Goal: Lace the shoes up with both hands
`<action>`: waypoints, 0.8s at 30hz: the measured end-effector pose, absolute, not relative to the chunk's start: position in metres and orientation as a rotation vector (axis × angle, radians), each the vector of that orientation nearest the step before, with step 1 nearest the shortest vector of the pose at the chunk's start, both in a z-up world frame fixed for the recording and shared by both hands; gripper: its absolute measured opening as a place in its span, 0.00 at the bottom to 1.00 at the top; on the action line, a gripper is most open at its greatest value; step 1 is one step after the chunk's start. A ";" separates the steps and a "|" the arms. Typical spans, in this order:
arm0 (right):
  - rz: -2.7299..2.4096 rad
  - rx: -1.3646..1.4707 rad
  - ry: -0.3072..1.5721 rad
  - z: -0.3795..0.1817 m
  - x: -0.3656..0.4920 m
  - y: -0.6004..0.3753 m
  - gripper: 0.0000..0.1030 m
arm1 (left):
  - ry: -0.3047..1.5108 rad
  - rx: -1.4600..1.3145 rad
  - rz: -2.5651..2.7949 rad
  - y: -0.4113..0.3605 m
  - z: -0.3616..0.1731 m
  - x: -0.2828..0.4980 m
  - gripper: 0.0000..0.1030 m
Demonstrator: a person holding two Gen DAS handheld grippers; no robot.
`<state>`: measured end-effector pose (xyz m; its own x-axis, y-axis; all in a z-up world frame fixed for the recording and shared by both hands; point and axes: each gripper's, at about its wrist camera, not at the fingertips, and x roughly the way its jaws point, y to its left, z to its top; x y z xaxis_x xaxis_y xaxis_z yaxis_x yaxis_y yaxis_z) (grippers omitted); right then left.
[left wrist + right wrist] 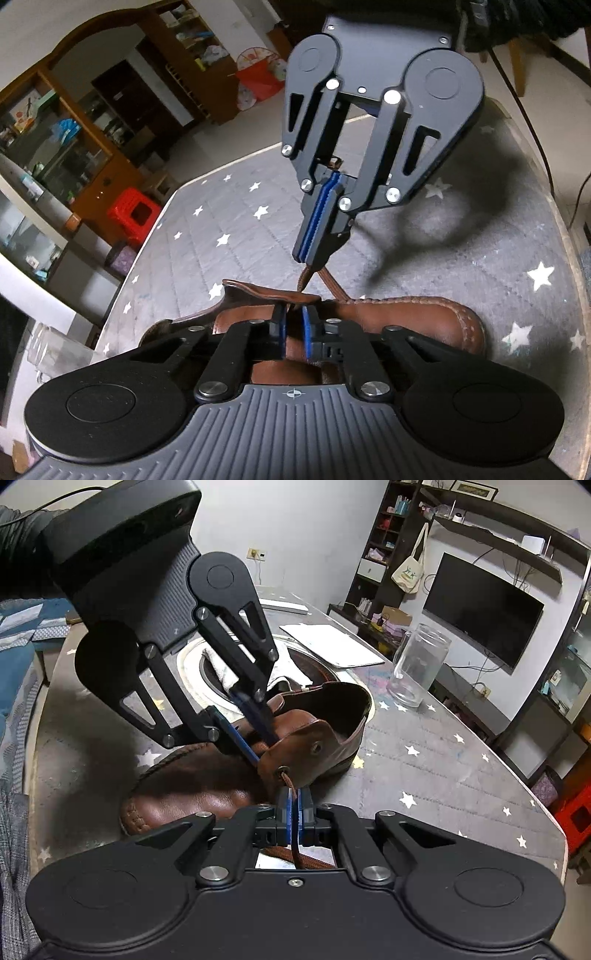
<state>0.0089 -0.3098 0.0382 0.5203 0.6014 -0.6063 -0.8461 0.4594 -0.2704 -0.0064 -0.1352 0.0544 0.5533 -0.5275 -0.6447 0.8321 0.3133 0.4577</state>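
- Shoe, brown leather, lies on its sole on the grey starred cloth.
- Right gripper slopes down over the shoe's flap, its tongs clamped on the brown lace just outside the eyelet.
- Left gripper faces it, angled down into the shoe's throat, tongs almost together; a grip on the lace cannot be made out.

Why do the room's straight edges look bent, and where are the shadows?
Left wrist view: the fisheye lens bows the cabinet and table edge; the right gripper throws a soft shadow on the starred cloth. Right wrist view: the TV curves, the lace looks sharp, and shade pools beneath the left gripper.
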 end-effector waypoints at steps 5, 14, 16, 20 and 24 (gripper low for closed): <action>0.936 -0.569 0.459 0.041 0.000 -0.313 0.03 | 0.408 0.819 -0.854 -0.136 0.054 -0.013 0.02; 0.976 -0.514 0.464 0.028 -0.026 -0.292 0.03 | 0.337 0.878 -0.582 -0.134 0.062 -0.048 0.00; 0.965 -0.519 0.470 0.025 -0.027 -0.289 0.03 | 0.336 0.845 -0.556 -0.125 0.071 -0.051 0.00; 0.940 -0.520 0.481 0.022 -0.029 -0.285 0.03 | 0.335 0.787 -0.535 -0.110 0.086 -0.057 0.00; 0.928 -0.521 0.481 0.024 -0.032 -0.286 0.04 | 0.330 0.853 -0.614 -0.120 0.078 -0.063 0.03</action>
<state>-0.0321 -0.2863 0.0244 0.5130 0.6192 -0.5945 -0.8427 0.4950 -0.2116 -0.0629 -0.1202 0.0784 0.7806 -0.3701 -0.5036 0.6243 0.5013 0.5991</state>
